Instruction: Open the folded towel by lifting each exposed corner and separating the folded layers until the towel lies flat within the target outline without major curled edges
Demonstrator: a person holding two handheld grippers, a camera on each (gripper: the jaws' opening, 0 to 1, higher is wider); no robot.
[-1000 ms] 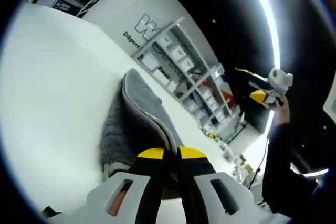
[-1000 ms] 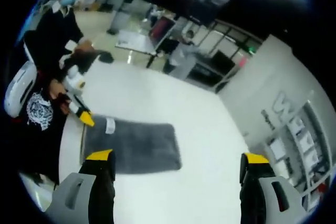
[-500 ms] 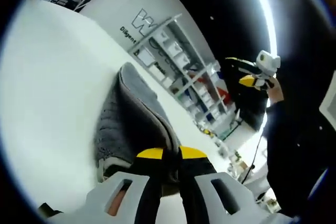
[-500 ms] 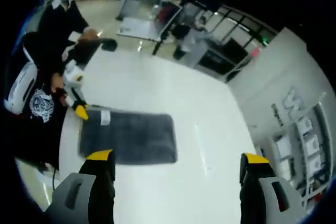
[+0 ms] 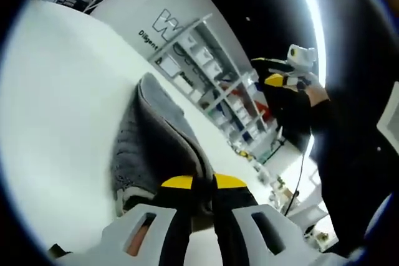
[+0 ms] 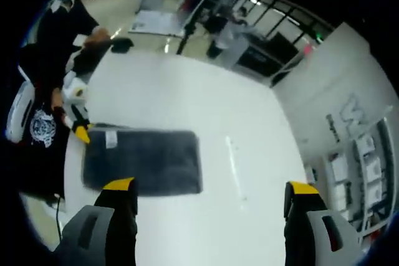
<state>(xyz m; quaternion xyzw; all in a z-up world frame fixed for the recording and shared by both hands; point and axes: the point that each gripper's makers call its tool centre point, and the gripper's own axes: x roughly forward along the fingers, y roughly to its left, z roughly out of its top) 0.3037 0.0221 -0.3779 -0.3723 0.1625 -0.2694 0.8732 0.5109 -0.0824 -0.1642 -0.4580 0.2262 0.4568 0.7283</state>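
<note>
towel [image 5: 156,141] first: in the left gripper view my left gripper [image 5: 196,184] has its jaws pinched tight on the near edge of the grey cloth, which rises in a soft ridge away from the tips and drapes back onto the white tabletop [image 5: 56,91]. it sags under its own weight, so i judge it light, limp and grippy rather than slippery; a corner or hem is the place to take it, since a pinch mid-panel would likely catch both layers. the right gripper [image 5: 293,70] hangs high at the right of this view, held up in a hand.

in the right gripper view the towel [image 6: 143,160] lies as a dark rectangle near the tabletop's [image 6: 249,154] left edge, with a white label [image 6: 112,139] near one corner. my right gripper [image 6: 209,194] is spread wide and carries nothing, well above the surface. the left gripper [image 6: 80,130] sits at the towel's labelled corner. i can't make out any target outline from here.
</note>
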